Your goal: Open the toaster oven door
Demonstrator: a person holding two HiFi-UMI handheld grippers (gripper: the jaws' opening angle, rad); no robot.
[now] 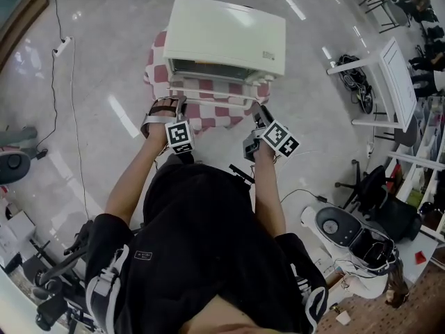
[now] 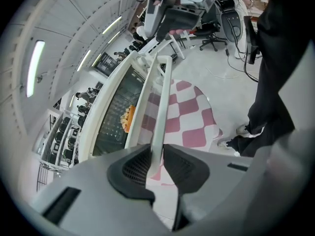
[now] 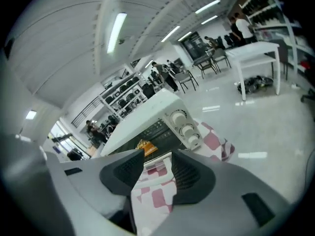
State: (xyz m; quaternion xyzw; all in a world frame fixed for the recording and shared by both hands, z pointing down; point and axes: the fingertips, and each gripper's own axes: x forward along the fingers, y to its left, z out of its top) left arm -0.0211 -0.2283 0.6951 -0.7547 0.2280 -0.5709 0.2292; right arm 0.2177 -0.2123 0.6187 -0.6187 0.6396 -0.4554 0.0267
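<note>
Left gripper [image 2: 156, 156] jaws clamped; right gripper [image 3: 157, 163] jaws apart.

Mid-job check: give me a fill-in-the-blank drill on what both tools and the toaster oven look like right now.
1. The left tool is shut on the toaster oven's white door ____.
2. The right tool's jaws are not shut but ____, gripping nothing.
3. The oven sits on a red-and-white ____ cloth.
4. Its control panel shows ____ knobs.
Missing words: handle; open; checkered; three.
</note>
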